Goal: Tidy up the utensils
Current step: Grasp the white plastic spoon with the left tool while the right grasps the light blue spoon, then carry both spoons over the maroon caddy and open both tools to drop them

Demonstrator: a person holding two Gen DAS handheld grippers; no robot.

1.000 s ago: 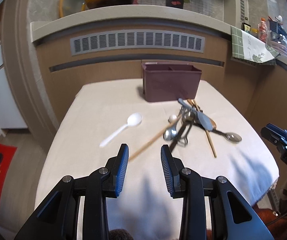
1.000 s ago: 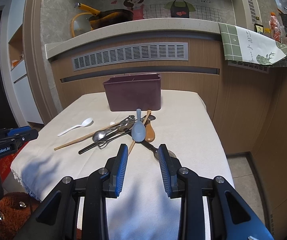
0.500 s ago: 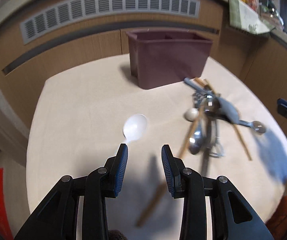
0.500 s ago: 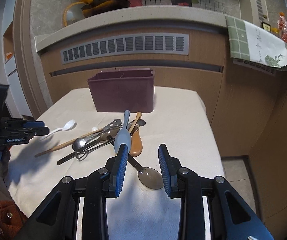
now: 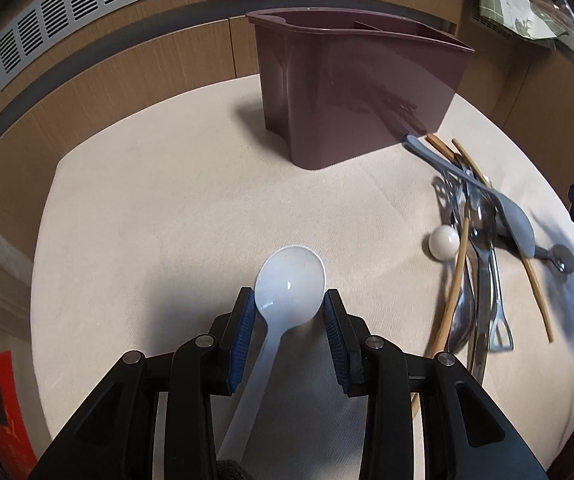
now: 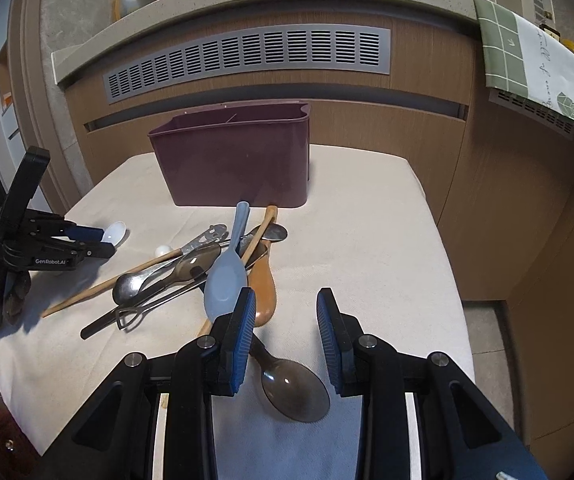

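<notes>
A white plastic spoon [image 5: 290, 280] lies on the cream tablecloth [image 5: 167, 216]. My left gripper [image 5: 289, 300] is open, its jaws either side of the spoon's bowl, low over the cloth. The maroon utensil holder [image 5: 351, 92] stands behind it; it also shows in the right wrist view [image 6: 235, 156]. A pile of utensils [image 6: 207, 268] lies in front of the holder: a grey-blue spoon [image 6: 226, 276], a wooden spoon [image 6: 265, 284], metal spoons, chopsticks. My right gripper [image 6: 286, 304] is open above a dark spoon [image 6: 293, 388] at the pile's near edge.
The left gripper [image 6: 87, 240] shows at the left of the right wrist view. A small white ball-like piece [image 5: 443, 242] lies beside the pile. A wooden counter with a vent grille [image 6: 247, 60] stands behind the table. The table's right edge [image 6: 443, 248] drops to the floor.
My left gripper has moved forward and down until its jaws straddle the white spoon's bowl. My right gripper has moved forward and lower over the dark spoon. Both stay open.
</notes>
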